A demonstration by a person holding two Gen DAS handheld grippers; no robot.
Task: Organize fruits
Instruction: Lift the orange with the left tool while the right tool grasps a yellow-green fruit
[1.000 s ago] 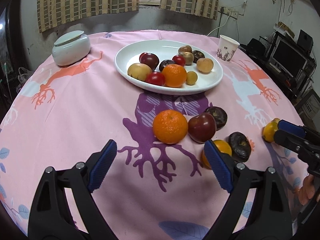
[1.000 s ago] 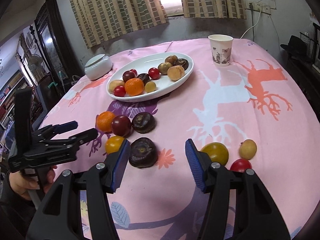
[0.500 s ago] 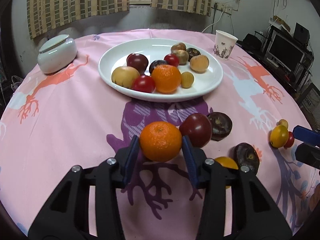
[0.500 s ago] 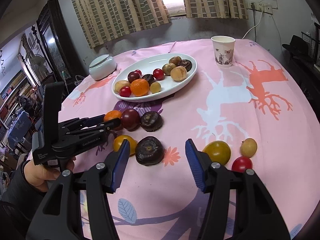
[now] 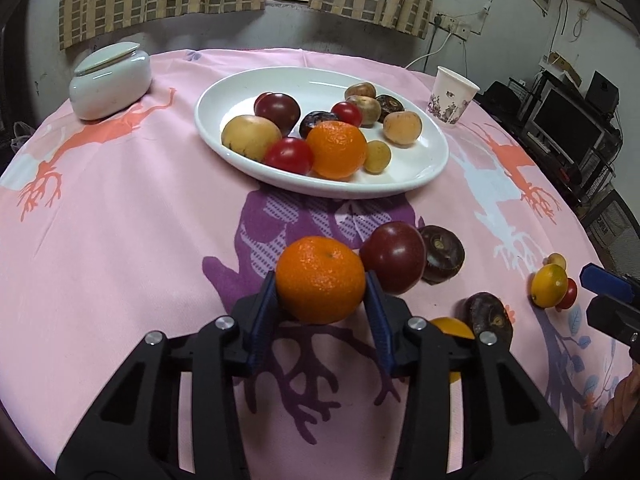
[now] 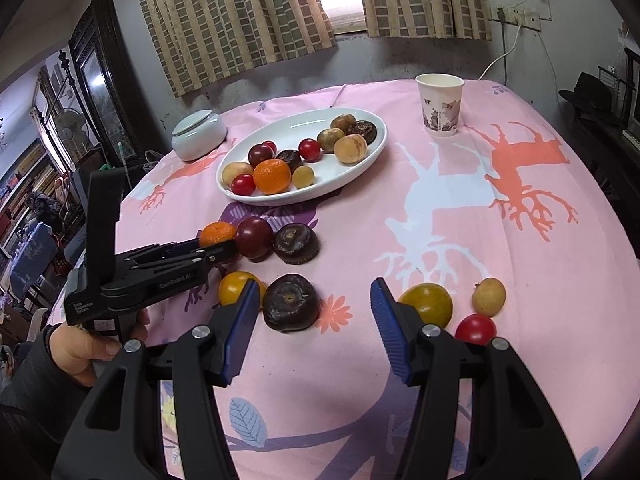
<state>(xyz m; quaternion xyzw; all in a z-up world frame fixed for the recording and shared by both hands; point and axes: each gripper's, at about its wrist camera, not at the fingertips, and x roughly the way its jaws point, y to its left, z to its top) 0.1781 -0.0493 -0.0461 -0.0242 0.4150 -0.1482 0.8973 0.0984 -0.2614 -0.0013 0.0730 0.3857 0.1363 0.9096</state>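
Blue pads [image 5: 267,304] of my left gripper [image 5: 320,300] have just closed onto the mandarin [image 5: 320,279] on the cloth just short of the white plate [image 5: 424,176] — grip made, so lifting comes next — while my right gripper [image 6: 316,320] waits open.

Lower centre: left gripper [image 5: 321,292], blue pads clamped on a tangerine [image 5: 321,279] after closing. Right of it, touching: dark red plum [image 5: 394,257], then brown mangosteen [image 5: 442,254]. Upper centre: white oval plate [image 5: 420,168] of mixed fruit. Upper left: lidded ceramic jar [image 5: 110,80]. Upper right: paper cup [image 5: 453,95].
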